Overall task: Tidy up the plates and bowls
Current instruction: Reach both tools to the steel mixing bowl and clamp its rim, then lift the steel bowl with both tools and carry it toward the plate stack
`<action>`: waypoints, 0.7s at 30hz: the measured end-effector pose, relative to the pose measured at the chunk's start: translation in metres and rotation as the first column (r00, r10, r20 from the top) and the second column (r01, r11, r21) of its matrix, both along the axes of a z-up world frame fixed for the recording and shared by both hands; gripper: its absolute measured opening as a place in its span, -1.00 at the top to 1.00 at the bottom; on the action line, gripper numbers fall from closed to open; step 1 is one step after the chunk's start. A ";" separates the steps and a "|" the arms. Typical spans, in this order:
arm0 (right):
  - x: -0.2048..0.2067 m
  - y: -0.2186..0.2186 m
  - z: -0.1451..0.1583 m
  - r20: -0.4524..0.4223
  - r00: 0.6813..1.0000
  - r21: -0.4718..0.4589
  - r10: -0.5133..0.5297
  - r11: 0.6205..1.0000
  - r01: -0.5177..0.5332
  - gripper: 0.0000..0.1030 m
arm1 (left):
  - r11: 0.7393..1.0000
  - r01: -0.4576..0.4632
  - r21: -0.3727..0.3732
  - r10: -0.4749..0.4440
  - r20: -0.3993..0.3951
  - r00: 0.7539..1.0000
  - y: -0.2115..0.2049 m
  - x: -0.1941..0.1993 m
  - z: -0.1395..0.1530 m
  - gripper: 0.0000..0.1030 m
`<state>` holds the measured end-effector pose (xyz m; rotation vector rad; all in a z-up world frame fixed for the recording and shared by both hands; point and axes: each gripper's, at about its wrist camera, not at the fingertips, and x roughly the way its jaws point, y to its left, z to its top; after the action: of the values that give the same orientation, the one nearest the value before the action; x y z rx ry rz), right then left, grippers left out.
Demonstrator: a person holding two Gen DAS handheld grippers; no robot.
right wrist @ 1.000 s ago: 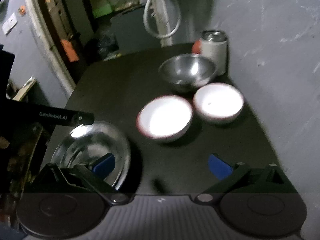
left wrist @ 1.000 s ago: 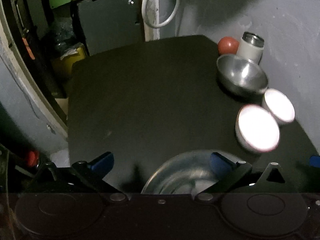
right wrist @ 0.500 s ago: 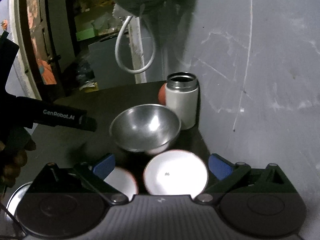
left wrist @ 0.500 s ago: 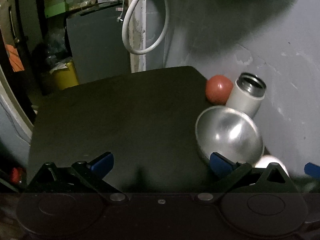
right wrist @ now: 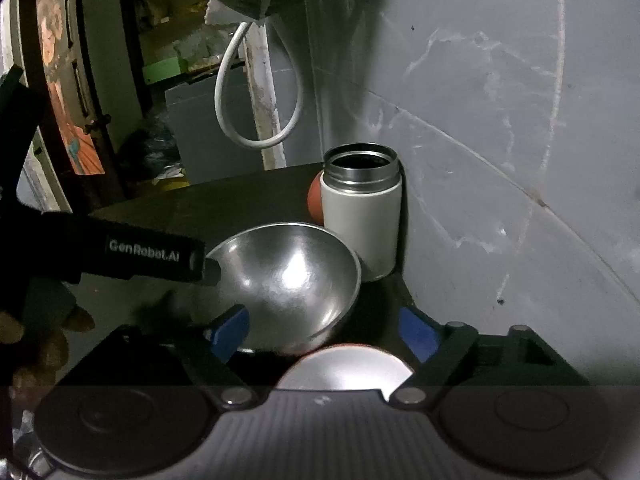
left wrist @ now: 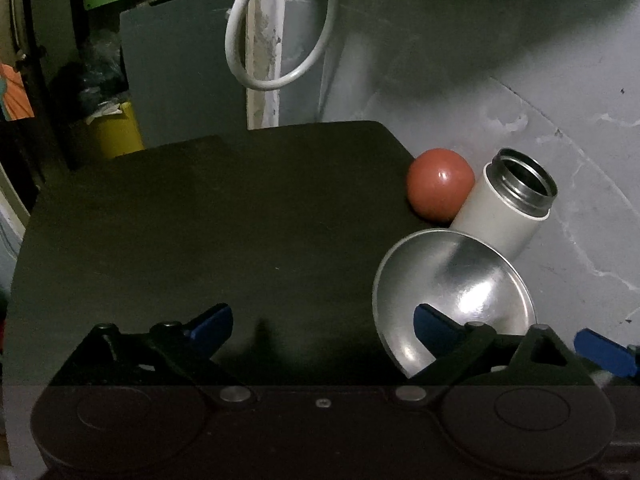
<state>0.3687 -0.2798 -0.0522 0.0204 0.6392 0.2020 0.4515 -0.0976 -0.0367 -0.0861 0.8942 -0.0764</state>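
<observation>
My left gripper (left wrist: pixel 322 326) spread wide beside the steel bowl (left wrist: pixel 460 292), my right gripper (right wrist: pixel 324 330) spread over a white bowl (right wrist: pixel 346 368), flask (right wrist: pixel 362 216) behind

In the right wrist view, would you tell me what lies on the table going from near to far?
White bowl → steel bowl → white flask → red ball, half hidden behind the flask.

Dim room: grey wall (left wrist: pixel 500 40) beside dark table (left wrist: pixel 224 216).
</observation>
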 end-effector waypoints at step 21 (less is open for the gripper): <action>0.028 0.000 -0.013 -0.065 0.998 0.012 -0.009 1.000 0.010 -0.02 | 0.995 0.062 -0.080 -0.065 -0.044 0.997 -0.015 0.000 -0.015 0.44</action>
<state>0.3969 -0.2796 -0.0654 0.0425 0.7029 0.1967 0.4518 -0.1125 -0.0522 -0.1333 0.9402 -0.1694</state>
